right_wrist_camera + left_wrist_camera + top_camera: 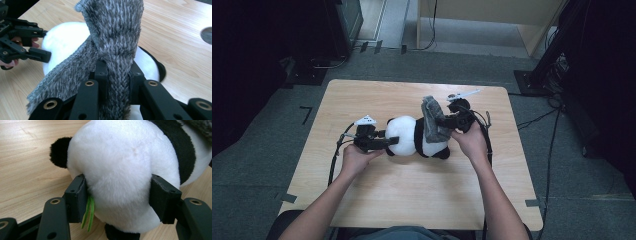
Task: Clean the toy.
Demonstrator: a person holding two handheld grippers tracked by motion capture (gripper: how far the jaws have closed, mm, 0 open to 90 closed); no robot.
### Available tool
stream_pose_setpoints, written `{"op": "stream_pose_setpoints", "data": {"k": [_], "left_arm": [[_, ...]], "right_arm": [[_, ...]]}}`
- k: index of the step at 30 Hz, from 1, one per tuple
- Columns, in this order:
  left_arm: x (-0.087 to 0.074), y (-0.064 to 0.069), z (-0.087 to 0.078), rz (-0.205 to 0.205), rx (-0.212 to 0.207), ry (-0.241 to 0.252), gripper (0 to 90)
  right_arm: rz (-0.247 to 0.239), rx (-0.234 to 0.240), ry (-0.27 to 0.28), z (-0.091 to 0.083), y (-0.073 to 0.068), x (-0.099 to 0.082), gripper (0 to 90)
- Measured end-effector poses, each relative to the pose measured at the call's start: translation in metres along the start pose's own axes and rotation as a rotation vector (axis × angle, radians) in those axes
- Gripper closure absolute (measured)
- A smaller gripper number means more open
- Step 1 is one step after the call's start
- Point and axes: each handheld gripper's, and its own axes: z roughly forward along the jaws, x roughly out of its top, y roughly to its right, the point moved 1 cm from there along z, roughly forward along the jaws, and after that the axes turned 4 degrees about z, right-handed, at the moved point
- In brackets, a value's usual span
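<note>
Grey knit scarf (117, 37) is clamped in my right tongs (117, 85), jaws pinched tight on a bunched fold of it. From that grip the fabric stands up and then drapes over the plush panda (417, 136); I read that as wrapping the scarf around the toy, with the wrap only just begun.

Near to far in the high view:
- Forearms come in at 6 o'clock, hands on either side of the toy.
- Left tongs (388, 142) sit at 9 o'clock of the panda, level with the tabletop (377, 195). Jaws are part closed and pressing into the white plush (117, 182) on both sides, so clamped on the head end. Likely purpose: pin the toy so it doesn't slide or roll while the scarf gets pulled across.
- A thin green strand (88, 213) hangs beside the left jaw; can't tell what it is or what it's attached to.
- Panda lies on its side at mid-tabletop, black band (182, 147) across the body, black ear (58, 152) off to the side.
- Right hand (472, 142) sits at 3 o'clock of the toy, scarf rising toward 12.
- Beyond the tabletop: grey floor (472, 65), cables.

Risk as I see it: the loose end slipping off the round body before it's tucked.
</note>
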Motion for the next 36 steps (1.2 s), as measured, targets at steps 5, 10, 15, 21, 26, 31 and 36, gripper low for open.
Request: {"op": "stream_pose_setpoints", "data": {"k": [5, 10, 15, 21, 26, 31, 36], "left_arm": [[0.000, 0.000, 0.000, 0.002, -0.003, 0.007, 37.6], [0.000, -0.001, 0.000, 0.011, -0.005, 0.013, 37.7], [0.000, -0.001, 0.001, 0.002, -0.012, 0.018, 37.6], [0.001, -0.002, 0.002, -0.005, -0.016, 0.018, 37.7], [0.001, -0.003, 0.002, -0.006, -0.019, 0.018, 37.6], [0.001, -0.003, 0.002, -0.008, -0.020, 0.015, 37.5], [0.001, -0.003, 0.002, -0.010, -0.018, 0.013, 37.6]], "right_arm": [[0.041, -0.005, 0.011, -0.008, 0.015, -0.009, 75.7], [0.080, -0.023, 0.014, -0.013, 0.029, -0.020, 75.6], [0.132, -0.028, 0.025, -0.010, 0.042, -0.033, 75.9], [0.163, -0.030, 0.038, -0.005, 0.049, -0.042, 76.1], [0.186, -0.035, 0.058, 0.001, 0.054, -0.052, 76.4], [0.187, -0.060, 0.046, 0.007, 0.058, -0.061, 76.8], [0.203, -0.045, 0.036, 0.018, 0.061, -0.069, 77.1]]}}
